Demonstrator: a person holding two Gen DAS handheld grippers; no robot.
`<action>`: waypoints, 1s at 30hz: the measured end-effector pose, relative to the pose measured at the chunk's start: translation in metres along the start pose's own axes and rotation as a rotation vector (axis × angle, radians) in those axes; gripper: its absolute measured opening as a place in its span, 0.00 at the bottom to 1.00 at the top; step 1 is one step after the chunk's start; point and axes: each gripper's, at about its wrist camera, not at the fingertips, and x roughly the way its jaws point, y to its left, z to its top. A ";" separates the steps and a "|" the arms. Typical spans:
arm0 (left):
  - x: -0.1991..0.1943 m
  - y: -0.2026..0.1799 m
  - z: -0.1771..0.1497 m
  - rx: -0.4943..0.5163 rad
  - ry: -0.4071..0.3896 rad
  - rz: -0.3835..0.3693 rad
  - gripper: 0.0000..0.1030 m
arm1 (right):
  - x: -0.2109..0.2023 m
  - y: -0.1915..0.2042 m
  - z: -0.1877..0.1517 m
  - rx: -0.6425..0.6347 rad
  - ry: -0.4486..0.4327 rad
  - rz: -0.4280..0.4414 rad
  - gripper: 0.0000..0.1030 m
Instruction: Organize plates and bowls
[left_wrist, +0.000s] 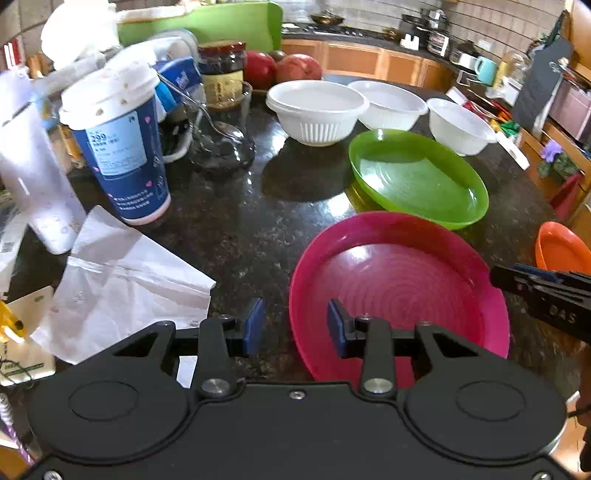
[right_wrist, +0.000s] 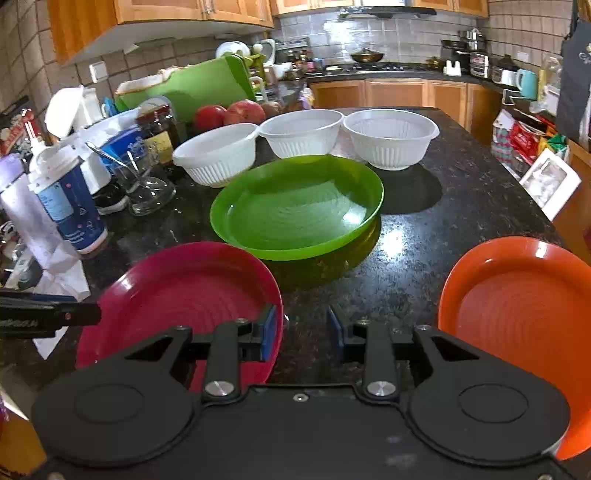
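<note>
Bare dark counter (right_wrist: 424, 258) lies open between the pink plate (right_wrist: 192, 291) and the orange plate (right_wrist: 517, 310); the green plate (right_wrist: 295, 210) blocks the middle; three white bowls (right_wrist: 303, 133) wall the far edge; a cup (left_wrist: 122, 155), a glass jug (left_wrist: 218, 144) and paper (left_wrist: 122, 280) crowd the left.

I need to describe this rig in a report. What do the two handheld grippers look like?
Both match: the left gripper and right gripper have matte black bodies with two round discs, angular black linkage arms on silver pivot bolts, and blue pads on the fingertips. No cables or sleeves show.
</note>
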 end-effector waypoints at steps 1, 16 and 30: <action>0.001 0.001 0.000 0.006 0.006 -0.015 0.44 | 0.000 0.004 -0.003 0.005 -0.001 -0.010 0.30; 0.021 0.001 -0.002 0.060 0.051 -0.091 0.44 | 0.007 0.023 -0.011 0.001 0.021 -0.086 0.18; 0.010 -0.007 -0.002 0.071 0.006 -0.082 0.36 | -0.004 0.032 -0.009 -0.039 -0.028 -0.120 0.13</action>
